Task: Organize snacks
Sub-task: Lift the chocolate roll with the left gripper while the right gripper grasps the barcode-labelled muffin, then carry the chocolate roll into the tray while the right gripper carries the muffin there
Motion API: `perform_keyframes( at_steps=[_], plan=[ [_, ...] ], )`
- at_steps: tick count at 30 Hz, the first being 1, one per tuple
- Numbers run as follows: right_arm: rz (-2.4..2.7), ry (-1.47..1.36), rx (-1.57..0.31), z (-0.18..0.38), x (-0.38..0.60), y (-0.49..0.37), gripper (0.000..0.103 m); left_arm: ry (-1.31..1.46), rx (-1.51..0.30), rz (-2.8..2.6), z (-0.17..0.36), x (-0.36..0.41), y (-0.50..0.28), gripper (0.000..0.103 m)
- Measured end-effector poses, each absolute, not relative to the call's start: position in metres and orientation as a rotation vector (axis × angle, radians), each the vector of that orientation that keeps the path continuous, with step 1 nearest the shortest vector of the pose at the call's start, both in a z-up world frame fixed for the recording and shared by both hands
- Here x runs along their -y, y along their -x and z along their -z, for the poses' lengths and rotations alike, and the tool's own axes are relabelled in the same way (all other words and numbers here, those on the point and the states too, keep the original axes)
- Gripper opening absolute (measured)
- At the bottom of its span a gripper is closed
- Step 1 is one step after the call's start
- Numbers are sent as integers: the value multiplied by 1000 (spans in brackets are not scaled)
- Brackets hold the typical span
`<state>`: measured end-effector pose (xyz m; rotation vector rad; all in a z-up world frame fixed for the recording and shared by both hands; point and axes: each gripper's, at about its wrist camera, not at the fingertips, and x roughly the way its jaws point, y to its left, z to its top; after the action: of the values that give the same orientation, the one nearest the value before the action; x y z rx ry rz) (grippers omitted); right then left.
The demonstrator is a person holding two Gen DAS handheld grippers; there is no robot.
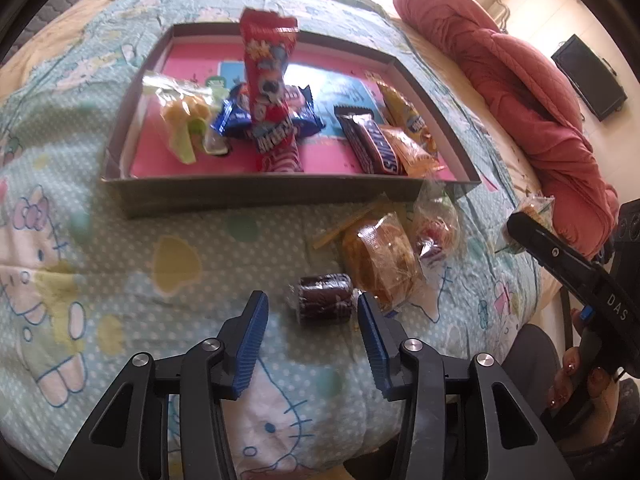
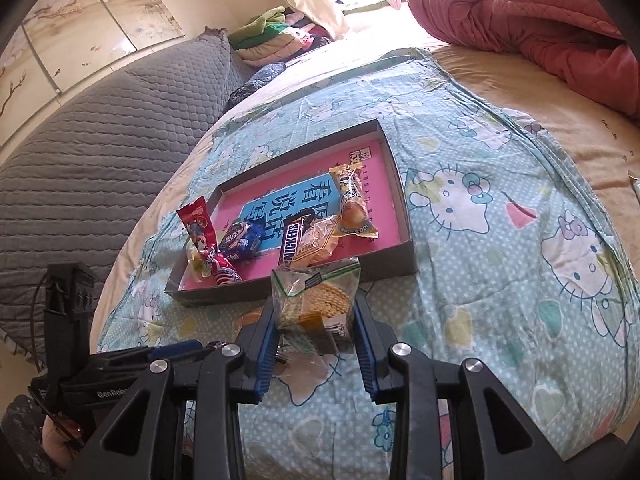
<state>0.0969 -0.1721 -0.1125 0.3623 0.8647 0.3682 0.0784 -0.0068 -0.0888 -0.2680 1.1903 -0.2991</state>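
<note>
A shallow grey box (image 1: 248, 194) with a pink floor lies on the Hello Kitty sheet and holds several snacks: a tall red packet (image 1: 270, 92), blue wrapped bars (image 1: 234, 116), a Snickers bar (image 1: 372, 140). My left gripper (image 1: 312, 312) is open just above the sheet, a dark wrapped roll (image 1: 324, 296) between its fingertips. A wrapped cake (image 1: 378, 264) and a candy bag (image 1: 434, 236) lie beside it. My right gripper (image 2: 316, 316) is shut on a clear bag of crackers (image 2: 316, 300), held near the box's front edge (image 2: 384, 270).
A red quilt (image 1: 500, 80) is bunched at the right of the bed. A grey quilted headboard (image 2: 100, 140) stands at the left in the right wrist view. Folded clothes (image 2: 276, 36) lie far back. The left gripper's body (image 2: 80, 360) shows at lower left.
</note>
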Motion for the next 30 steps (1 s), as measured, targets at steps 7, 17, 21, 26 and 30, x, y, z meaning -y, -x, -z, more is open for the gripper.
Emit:
perform_keyframes(
  at_steps=[7, 17, 21, 26, 30],
  plan=[
    [-375, -370, -873, 117, 172, -100, 35, 232, -1198, 281, 98, 20, -85, 50],
    [-392, -359, -851, 113, 168, -101, 35, 274, -1159, 292, 99, 10, -84, 37],
    [-401, -339, -815, 105, 166, -99, 35, 247, -1099, 283, 78, 3, -79, 37],
    [-406, -297, -756, 91, 161, -107, 35, 220, -1038, 276, 54, 3, -81, 37],
    [-404, -293, -730, 85, 158, -119, 35, 210, -1008, 271, 39, 8, -90, 37]
  ],
)
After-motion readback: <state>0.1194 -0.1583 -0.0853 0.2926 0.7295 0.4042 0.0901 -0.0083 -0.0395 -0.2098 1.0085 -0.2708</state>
